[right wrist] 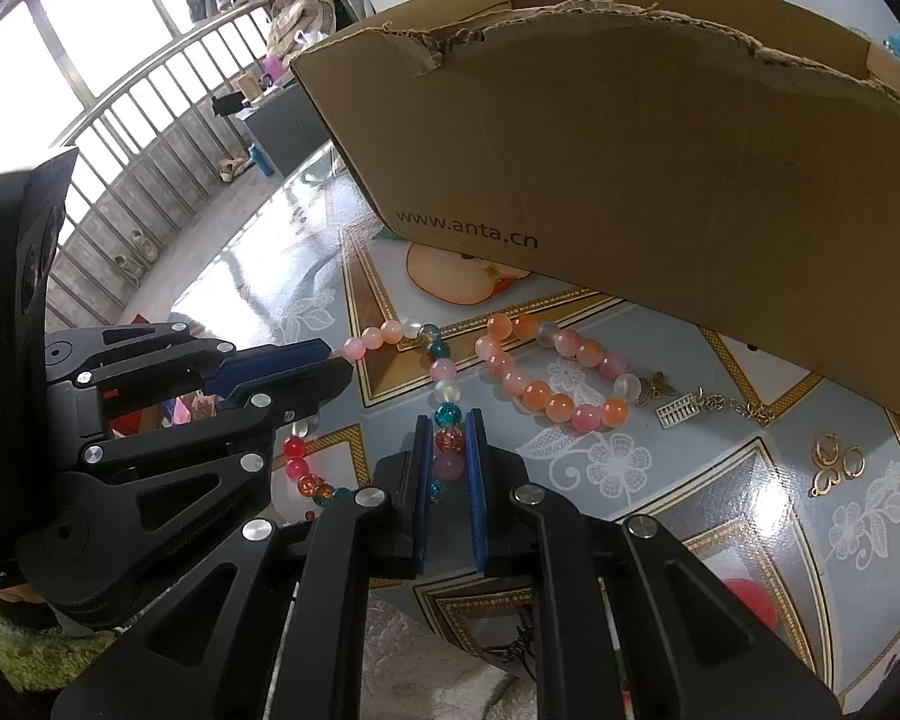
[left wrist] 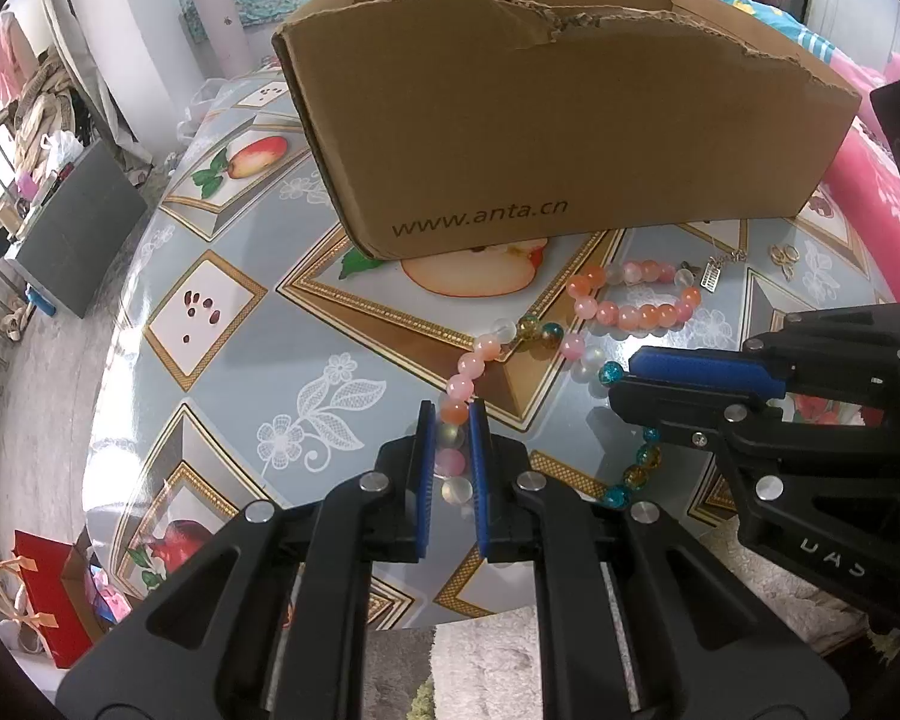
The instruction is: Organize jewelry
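In the left wrist view, your left gripper [left wrist: 451, 420] holds the bead necklace [left wrist: 480, 354] between narrow pads at lower centre. The string runs up and right from it toward the cardboard box [left wrist: 540, 120], and your right gripper [left wrist: 621, 378] grips its blue-bead end at the right.

In the right wrist view, the right gripper [right wrist: 450, 426] is clamped on the coloured beads. A bracelet [right wrist: 546, 384], a charm [right wrist: 678, 411] and rings [right wrist: 834, 459] lie to the right on the patterned tablecloth [right wrist: 630, 480]. A railing [right wrist: 150, 78] stands at upper left.
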{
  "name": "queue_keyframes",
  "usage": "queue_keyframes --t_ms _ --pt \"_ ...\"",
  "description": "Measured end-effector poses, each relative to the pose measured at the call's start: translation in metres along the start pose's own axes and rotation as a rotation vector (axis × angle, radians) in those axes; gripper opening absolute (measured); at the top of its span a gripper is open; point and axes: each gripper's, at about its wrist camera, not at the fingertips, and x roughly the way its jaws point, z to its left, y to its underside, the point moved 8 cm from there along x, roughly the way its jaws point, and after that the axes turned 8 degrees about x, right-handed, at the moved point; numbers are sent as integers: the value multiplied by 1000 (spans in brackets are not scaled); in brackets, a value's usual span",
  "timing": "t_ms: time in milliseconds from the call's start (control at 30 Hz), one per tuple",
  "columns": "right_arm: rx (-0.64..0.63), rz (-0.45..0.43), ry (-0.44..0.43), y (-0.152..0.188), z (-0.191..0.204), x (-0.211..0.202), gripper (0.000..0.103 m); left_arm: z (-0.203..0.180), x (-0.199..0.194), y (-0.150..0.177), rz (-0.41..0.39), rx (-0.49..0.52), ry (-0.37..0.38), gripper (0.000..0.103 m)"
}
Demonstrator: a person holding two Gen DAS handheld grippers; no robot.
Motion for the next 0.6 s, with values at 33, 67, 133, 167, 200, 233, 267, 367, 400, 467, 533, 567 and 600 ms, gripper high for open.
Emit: queue_keyframes --t_ms 33,67,133,167,200,233,267,367,400,467,533,567,600 --pt "-1 0 1 0 0 0 11 0 0 0 0 1 -1 10" --pt "-1 0 2 0 1 1 11 -1 -1 0 -1 4 -3 10" --pt "-2 0 3 0 2 1 11 -1 -1 0 -1 6 -5 10" --pt "-2 0 4 0 2 1 11 -1 -1 0 -1 7 -6 10" --pt "-2 0 3 0 2 1 11 -1 -1 0 -1 7 -6 10" --pt "-3 0 3 0 2 1 11 -1 -1 0 -1 6 -6 10" --pt "-2 0 3 0 2 1 11 -1 -1 0 -1 6 -5 10" --pt "-2 0 3 0 2 1 11 -1 -1 0 -2 7 -6 10" --pt "-2 0 3 0 2 1 11 -1 -1 0 -2 7 -6 10" --pt "-3 0 3 0 2 1 11 -1 -1 0 -2 7 -6 10" --pt "-2 0 3 0 2 1 11 -1 -1 0 -2 6 -6 10" --pt "-2 0 2 0 2 1 11 -1 -1 0 -2 6 -6 10" --pt "-2 0 2 0 2 1 11 -1 -1 0 -2 6 -6 10"
